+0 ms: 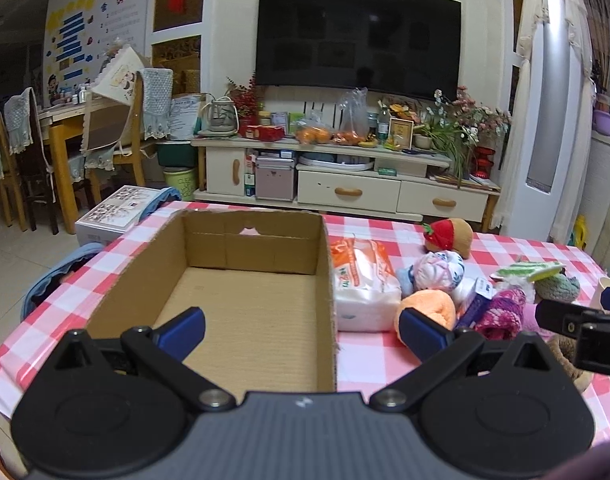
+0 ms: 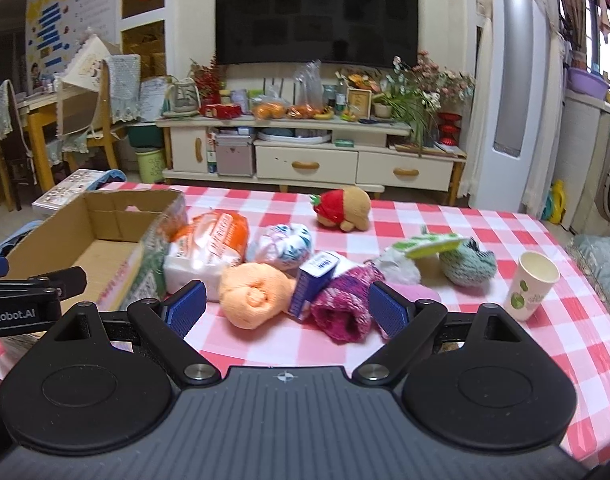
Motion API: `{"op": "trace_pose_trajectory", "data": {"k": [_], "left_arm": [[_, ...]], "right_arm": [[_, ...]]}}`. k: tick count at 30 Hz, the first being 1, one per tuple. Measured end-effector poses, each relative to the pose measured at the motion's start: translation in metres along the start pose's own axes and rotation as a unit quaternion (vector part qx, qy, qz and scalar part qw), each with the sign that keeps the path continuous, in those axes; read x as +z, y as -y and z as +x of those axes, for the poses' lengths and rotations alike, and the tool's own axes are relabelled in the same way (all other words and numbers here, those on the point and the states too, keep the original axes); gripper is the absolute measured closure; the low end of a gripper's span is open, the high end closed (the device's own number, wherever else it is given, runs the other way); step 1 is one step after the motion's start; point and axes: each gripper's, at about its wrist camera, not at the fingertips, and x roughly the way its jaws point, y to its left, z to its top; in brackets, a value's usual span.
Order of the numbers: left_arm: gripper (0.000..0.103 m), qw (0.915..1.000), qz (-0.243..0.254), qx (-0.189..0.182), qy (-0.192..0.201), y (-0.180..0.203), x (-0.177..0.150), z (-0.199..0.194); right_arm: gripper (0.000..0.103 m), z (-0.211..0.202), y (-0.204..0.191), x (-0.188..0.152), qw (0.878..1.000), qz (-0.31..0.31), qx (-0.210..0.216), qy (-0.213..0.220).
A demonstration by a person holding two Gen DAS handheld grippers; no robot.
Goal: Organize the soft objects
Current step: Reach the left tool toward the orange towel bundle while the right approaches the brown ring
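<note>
Two grippers are in front of me, both with fingers spread wide and pinching nothing. My left gripper (image 1: 301, 330) hangs over the near end of the cardboard box (image 1: 241, 300), which sits open on the checked tabletop (image 1: 365, 360) toward its left edge; one blue finger (image 1: 183, 330) is over the box floor, the other outside the box's right wall. My right gripper (image 2: 285, 312) hovers just short of the pile of soft things in the middle of the tabletop. Touching the box's right wall lies a plastic pack of tissues (image 2: 209, 252). In front of it sits an orange rolled towel (image 2: 253, 294), touching a small blue-and-white carton (image 2: 315, 282) that leans on a magenta knitted piece (image 2: 345, 308) between my right fingers. Behind those is a white ball of cloth with blue-green print (image 2: 285, 246). Farther right I see a grey fluffy item under a green-and-white tag (image 2: 425, 246) and a teal fuzzy ball (image 2: 467, 266). A plush toy with a strawberry cap (image 2: 343, 210) lies alone near the far edge. A paper cup (image 2: 531, 284) stands upright near the right edge, apart from the pile.
</note>
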Motion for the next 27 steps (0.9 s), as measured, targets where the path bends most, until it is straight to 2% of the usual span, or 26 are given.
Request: {"op": "trace_pose_trajectory", "data": {"k": [15, 20, 27], "left_arm": [[0.001, 0.9999, 0.004, 0.004, 0.009, -0.006, -0.002, -0.006], [0.001, 0.9998, 0.014, -0.01, 0.01, 0.006, -0.004, -0.003], [0.001, 0.9977, 0.046, -0.049, 0.009, 0.035, -0.007, 0.006]], "right_arm": [[0.0, -0.012, -0.002, 0.007, 1.0, -0.021, 0.017, 0.012], [0.0, -0.011, 0.005, 0.004, 1.0, -0.015, 0.018, 0.017], [0.0, -0.009, 0.031, -0.014, 0.999, -0.006, -0.021, 0.025]]}}
